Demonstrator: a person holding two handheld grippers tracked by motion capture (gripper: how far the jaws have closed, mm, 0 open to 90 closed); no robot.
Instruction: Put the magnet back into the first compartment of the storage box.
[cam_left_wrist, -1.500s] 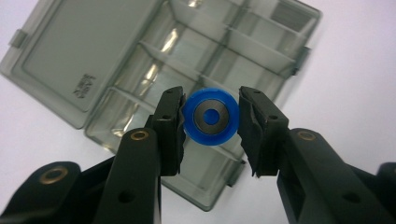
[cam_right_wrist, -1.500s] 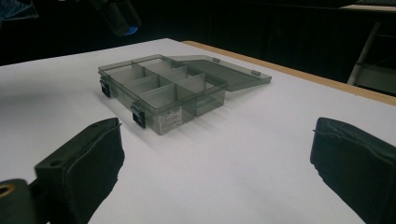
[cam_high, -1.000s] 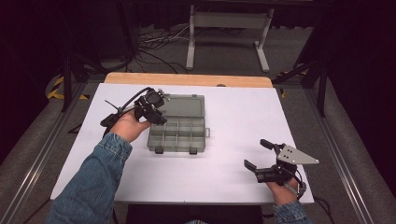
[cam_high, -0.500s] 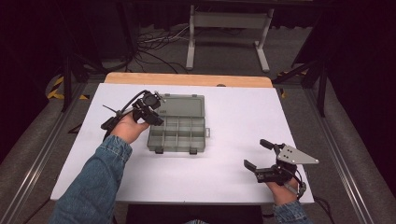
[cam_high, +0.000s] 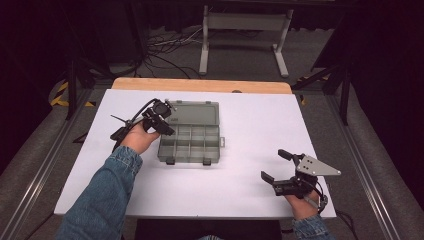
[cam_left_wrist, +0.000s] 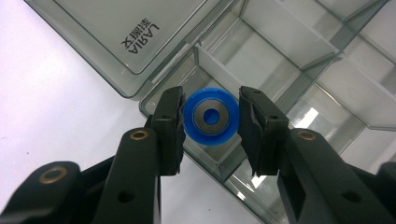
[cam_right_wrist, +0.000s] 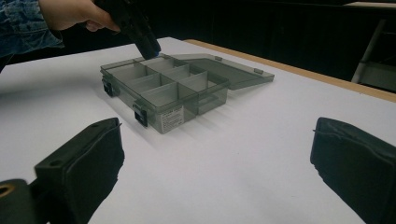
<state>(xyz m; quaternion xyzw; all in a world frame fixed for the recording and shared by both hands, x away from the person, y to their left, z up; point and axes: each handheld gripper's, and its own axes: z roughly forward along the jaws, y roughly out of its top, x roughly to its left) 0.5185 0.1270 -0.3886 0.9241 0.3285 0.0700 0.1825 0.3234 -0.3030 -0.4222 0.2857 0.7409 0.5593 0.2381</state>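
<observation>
The table (cam_high: 240, 190) is white, with wide bare room to the right of the box and along the near edge.

The box (cam_high: 192, 142), smoky clear plastic, lies open left of the table's middle. Its long axis runs toward the table's far edge: the lid (cam_high: 196, 111) is folded flat at the far end, and the two latches face the near edge. Dividers cut the tray into small compartments.

The left gripper (cam_left_wrist: 211, 122) hovers over the tray's far left corner, beside the lid hinge, jaws pointing down. They are clamped on a wheel (cam_left_wrist: 210, 117), a blue disc with a grey hub, held by its rim with its flat face toward the gripper's camera.

The right gripper (cam_high: 276, 165) rests near the table's near right corner, well apart from the box, jaws wide open, nothing between them, pointing toward the box.
</observation>
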